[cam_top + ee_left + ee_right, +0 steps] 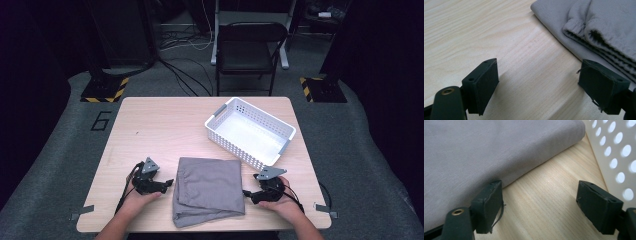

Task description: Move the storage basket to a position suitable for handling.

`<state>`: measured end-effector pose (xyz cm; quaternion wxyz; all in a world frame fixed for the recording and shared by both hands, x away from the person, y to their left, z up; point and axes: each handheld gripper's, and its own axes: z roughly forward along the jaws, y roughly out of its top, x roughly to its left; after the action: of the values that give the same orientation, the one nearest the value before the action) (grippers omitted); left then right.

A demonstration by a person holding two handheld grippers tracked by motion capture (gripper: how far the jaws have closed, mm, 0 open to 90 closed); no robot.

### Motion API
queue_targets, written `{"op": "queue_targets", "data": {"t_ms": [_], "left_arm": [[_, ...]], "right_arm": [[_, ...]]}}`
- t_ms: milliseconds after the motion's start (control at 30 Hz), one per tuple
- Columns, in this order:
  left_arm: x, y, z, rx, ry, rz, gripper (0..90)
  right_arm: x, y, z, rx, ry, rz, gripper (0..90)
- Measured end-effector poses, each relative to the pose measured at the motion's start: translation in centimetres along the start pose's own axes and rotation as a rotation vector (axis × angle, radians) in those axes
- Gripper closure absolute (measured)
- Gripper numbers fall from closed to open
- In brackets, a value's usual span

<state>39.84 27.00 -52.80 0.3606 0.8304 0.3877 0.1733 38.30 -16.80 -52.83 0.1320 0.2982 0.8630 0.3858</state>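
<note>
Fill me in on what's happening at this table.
A person sits at a wooden table with tongs in each hand, one on either side of a folded grey cloth. The left tongs and right tongs both stand open beside the cloth's edges, gripping nothing. A white perforated basket sits empty at the far right of the table.

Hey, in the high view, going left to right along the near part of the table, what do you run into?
Left claw → folded grey cloth → right claw. The white perforated basket sits farther back on the table, toward the right.
</note>
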Motion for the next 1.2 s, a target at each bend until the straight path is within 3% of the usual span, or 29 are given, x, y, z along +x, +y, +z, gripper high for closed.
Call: {"op": "queue_targets", "data": {"t_ms": [133,267,367,533,567,733,900,1067,1100,1167,1200], "left_arm": [[-0.1,0.1,0.0,0.001,0.005,-0.002,16.2],[0.0,0.2,0.0,0.015,0.016,0.002,18.2],[0.2,0.5,-0.3,0.043,0.018,-0.006,23.5],[0.4,0.7,-0.3,0.042,0.013,-0.034,26.0],[0.4,0.7,-0.4,0.048,0.011,-0.033,26.3],[0.3,0.7,-0.6,0.057,0.006,-0.028,26.8],[0.2,0.7,-0.7,0.042,0.000,-0.055,27.6],[0.2,0.7,-1.0,0.054,-0.011,-0.044,27.7],[0.2,0.7,-1.0,0.053,-0.009,-0.043,27.7],[0.2,0.7,-1.0,0.057,-0.010,-0.045,27.7],[0.2,0.7,-1.1,0.065,-0.009,-0.038,27.6]], "right_arm": [[-0.3,0.2,-0.6,0.031,-0.015,0.016,34.9],[-0.4,0.4,-1.1,0.056,-0.021,0.044,40.9],[-0.5,0.7,-2.0,0.027,-0.029,0.058,42.4],[0.0,1.4,-3.5,0.001,-0.050,0.062,42.3],[0.2,1.8,-4.2,-0.004,-0.078,0.086,42.2],[0.0,2.6,-5.4,-0.022,-0.117,0.126,41.7],[-1.0,3.8,-7.2,-0.061,-0.151,0.187,41.9],[-1.6,4.5,-8.3,-0.047,-0.198,0.177,39.8],[-2.3,4.7,-8.6,-0.054,-0.228,0.195,38.6],[-2.7,4.8,-8.8,-0.048,-0.240,0.207,38.3],[-3.5,4.8,-8.9,-0.059,-0.269,0.248,37.4]]}}
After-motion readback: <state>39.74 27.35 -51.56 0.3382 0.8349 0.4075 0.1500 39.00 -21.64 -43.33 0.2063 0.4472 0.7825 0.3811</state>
